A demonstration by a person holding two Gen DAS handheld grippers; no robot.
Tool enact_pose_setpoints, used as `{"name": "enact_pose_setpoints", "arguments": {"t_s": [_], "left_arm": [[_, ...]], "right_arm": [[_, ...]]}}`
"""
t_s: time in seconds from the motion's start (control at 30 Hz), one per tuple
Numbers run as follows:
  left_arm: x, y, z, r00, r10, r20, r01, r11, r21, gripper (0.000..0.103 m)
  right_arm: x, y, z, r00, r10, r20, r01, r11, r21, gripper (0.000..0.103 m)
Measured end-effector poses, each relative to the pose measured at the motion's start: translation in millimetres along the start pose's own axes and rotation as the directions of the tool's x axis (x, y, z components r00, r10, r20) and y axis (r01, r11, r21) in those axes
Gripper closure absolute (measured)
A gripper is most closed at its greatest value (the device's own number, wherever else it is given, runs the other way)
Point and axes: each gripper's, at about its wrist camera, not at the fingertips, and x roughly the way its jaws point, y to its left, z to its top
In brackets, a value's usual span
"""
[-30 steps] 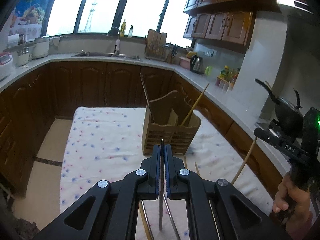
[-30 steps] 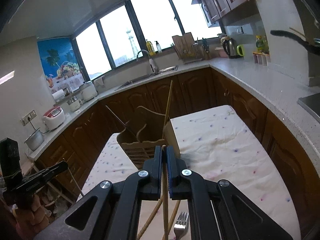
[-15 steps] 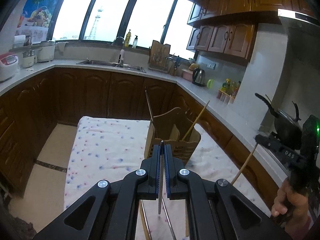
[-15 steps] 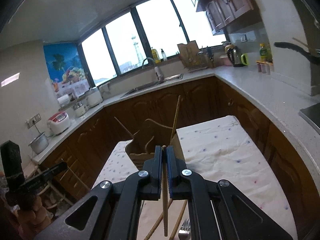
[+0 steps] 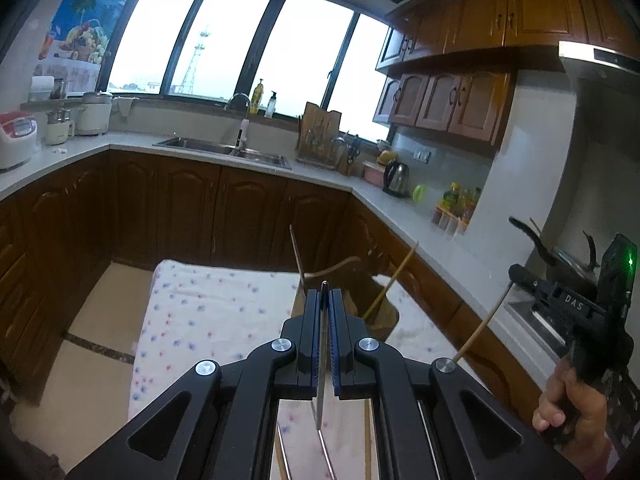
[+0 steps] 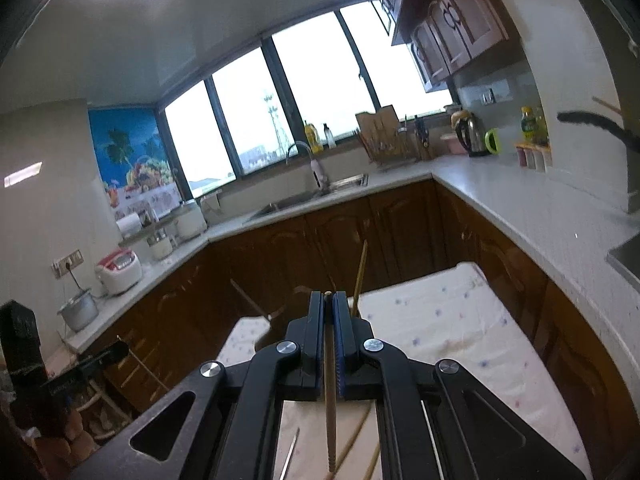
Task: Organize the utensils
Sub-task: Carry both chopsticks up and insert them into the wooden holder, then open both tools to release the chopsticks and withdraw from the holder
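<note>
The left gripper [image 5: 325, 304] has its jaws squeezed tight on a thin metal utensil [image 5: 321, 396], and the right gripper [image 6: 328, 308] has its jaws squeezed tight on a wooden chopstick [image 6: 330, 412]. Each stick runs straight along its jaws, with the long end hanging back down toward the desk [image 5: 208, 312]. The wooden holder [image 5: 380, 320] stands on the desk just past both sets of jaws and lower down, a little to the right for the left gripper. Two chopsticks already lean in it. Both grippers look about as near to it. Next, I think, each stick must go over the holder's open top. Compared with a second ago, both grippers are higher and tipped up, so the holder sits lower and more hidden.
</note>
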Motion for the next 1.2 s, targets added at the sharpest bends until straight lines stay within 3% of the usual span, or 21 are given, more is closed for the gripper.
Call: {"name": "enact_pose_setpoints", "arguments": {"t_s": [0.3,0.63,0.93,1.2], "left_arm": [[24,6,30,0.997,-0.011,0.075,0.012,1.0,-0.016,0.1],[82,12,52,0.99,0.0,0.139,0.004,1.0,-0.029,0.1],[156,23,38,0.994,0.014,0.107,-0.007,0.998,-0.063,0.1],[210,37,14,0.999,0.034,0.036,-0.031,0.996,-0.085,0.1]], "right_arm": [[23,1,46,0.996,0.018,0.089,-0.019,1.0,0.01,0.099],[62,-3,73,0.988,-0.014,0.153,0.013,1.0,0.012,0.099],[104,-23,52,0.992,-0.036,0.124,0.031,0.999,0.042,0.099],[137,-32,9,0.999,-0.029,0.024,0.028,0.998,0.06,0.099]]}}
